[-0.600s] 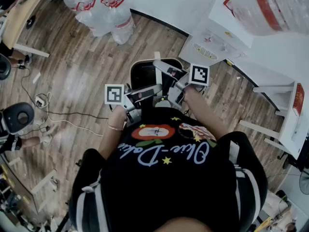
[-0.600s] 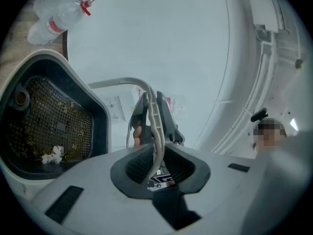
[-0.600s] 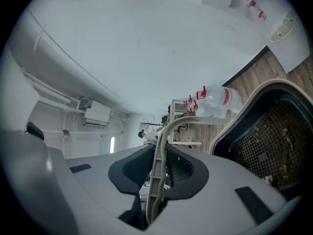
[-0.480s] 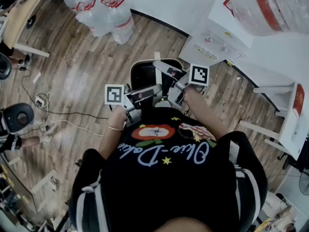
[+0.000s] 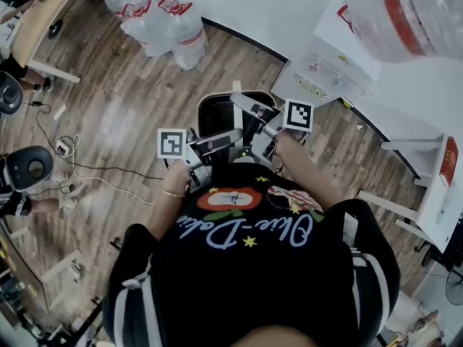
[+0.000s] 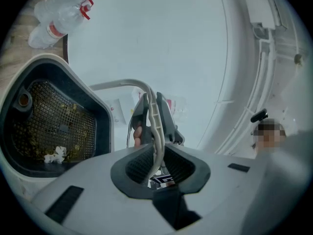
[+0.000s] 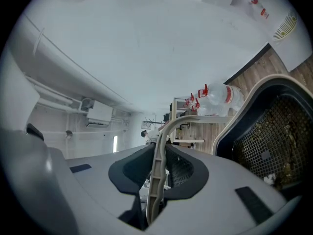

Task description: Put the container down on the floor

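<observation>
Head view, with both gripper views. The container (image 5: pixel 217 114), a white-rimmed tub with a dark interior, is shown carried clear of the wooden floor (image 5: pixel 123 114), at 12 o'clock from the person's torso. It is hung from a thin white handle (image 5: pixel 237 114), on which both tongs are closed.

In the left gripper view the left tongs (image 6: pixel 156 155) are seen narrowed onto the handle (image 6: pixel 154 111), with the pads pressed against its two faces. The tub (image 6: pixel 100 131) lies at 9 to 10 o'clock from them. In the right gripper view the right tongs (image 7: pixel 157 168) are clamped on the same strip (image 7: pixel 161 146) in the same way, with the tub (image 7: pixel 230 121) at 3 o'clock.

The load is thus slung between the two grips, and neither hand is clearly the nearer. In the head view the left tongs (image 5: pixel 230 136) are placed at 6 o'clock of the tub and the right tongs (image 5: pixel 252 111) at 3 o'clock.

The handle's long axis is run straight through each pair of jaws and then arched over the tub's mouth, which is turned up towards the head camera.

A mesh floor is seen inside the tub, strewn with fine yellowish crumbs (image 6: pixel 49 131) and one crumpled white scrap (image 6: pixel 55 154). No liquid can be made out.

The coming move is judged to be a straight descent. An even lowering of both grips would be needed so that the tub is not tipped. Loose cables (image 5: pixel 87 172) at 9 o'clock and water bottles (image 5: pixel 155 20) at 11 o'clock are well apart from the landing spot.
</observation>
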